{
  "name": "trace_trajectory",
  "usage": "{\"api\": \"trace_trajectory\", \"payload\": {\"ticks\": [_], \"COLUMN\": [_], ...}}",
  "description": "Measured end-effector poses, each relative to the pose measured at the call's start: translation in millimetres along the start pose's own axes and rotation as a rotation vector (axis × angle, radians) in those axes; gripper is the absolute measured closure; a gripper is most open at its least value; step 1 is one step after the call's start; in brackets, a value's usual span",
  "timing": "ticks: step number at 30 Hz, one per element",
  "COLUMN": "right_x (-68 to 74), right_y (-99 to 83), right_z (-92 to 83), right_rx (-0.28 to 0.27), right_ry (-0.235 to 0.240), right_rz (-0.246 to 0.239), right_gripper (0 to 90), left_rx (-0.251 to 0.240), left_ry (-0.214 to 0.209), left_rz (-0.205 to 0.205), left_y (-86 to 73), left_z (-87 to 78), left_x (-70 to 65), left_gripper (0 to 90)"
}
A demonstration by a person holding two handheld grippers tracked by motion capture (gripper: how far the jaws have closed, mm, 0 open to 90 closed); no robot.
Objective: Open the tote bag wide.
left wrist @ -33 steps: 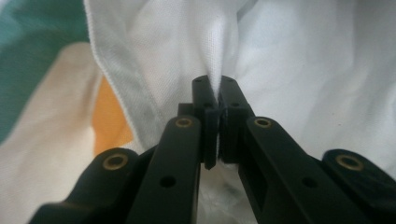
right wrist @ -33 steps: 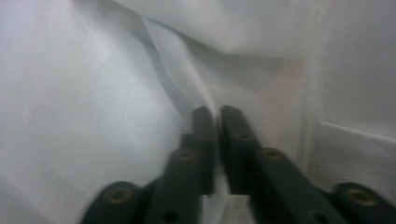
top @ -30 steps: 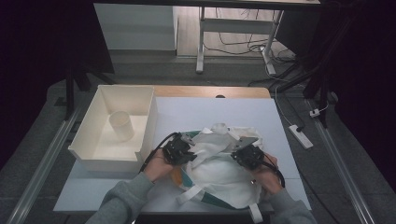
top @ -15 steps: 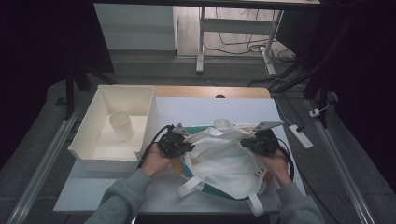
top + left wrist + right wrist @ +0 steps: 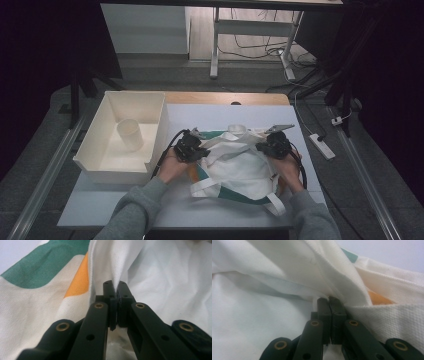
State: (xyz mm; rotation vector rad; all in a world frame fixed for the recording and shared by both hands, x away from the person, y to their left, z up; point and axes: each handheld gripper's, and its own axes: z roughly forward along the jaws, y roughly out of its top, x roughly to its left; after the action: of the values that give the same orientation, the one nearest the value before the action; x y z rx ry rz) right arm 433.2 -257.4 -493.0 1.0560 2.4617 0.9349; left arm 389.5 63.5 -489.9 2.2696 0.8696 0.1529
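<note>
While both jaws stay clenched on the cloth bag (image 5: 235, 167), left gripper (image 5: 192, 146) and right gripper (image 5: 272, 145) stretch its mouth across the bench (image 5: 200, 112).

High view looked down from above the person's side of the table (image 5: 235, 112) | both gripper views sat close against the cloth bag (image 5: 235, 167) at lower centre, shared with it.

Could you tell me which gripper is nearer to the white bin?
Left. The left gripper grips the cloth bag right beside the white bin; the right gripper clamps the bag's far side.
</note>
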Motion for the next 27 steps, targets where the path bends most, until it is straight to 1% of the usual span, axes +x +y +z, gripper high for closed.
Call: {"api": "trace_trajectory", "payload": {"ticks": [5, 9, 13, 18, 21, 23, 27], "right_x": [1.1, 1.8, 3.9, 6.5, 6.7, 6.5, 6.5], "right_y": [-2.1, -4.4, -4.4, -1.1, -0.4, -0.9, -2.5], "right_z": [8.4, 10.3, 7.9, -1.1, -4.5, -4.4, -0.5], "right_rx": [0.014, 0.01, 0.001, -0.041, -0.051, -0.045, -0.028], "right_ry": [-0.027, -0.032, -0.044, -0.076, -0.083, -0.082, -0.081], "right_rz": [-0.018, -0.012, -0.024, -0.02, -0.012, -0.008, -0.009], "right_gripper": [88.7, 88.7, 88.7, 89.0, 89.0, 89.0, 88.9], "left_rx": [0.01, 0.012, 0.0, -0.025, -0.031, -0.027, -0.013], "left_ry": [-0.002, 0.009, 0.017, 0.037, 0.044, 0.044, 0.036], "left_rz": [-0.013, -0.009, -0.001, 0.017, 0.023, 0.021, 0.004], "left_y": [-1.4, -2.0, -1.6, 2.3, 3.5, 3.4, 1.9], "left_z": [5.9, 6.8, 3.7, -3.7, -4.2, -2.9, 1.8], "left_x": [5.1, 4.4, 1.9, -0.6, -1.2, -0.4, 2.6], "left_gripper": [88.0, 88.0, 88.0, 88.0, 88.0, 88.0, 88.0]}}
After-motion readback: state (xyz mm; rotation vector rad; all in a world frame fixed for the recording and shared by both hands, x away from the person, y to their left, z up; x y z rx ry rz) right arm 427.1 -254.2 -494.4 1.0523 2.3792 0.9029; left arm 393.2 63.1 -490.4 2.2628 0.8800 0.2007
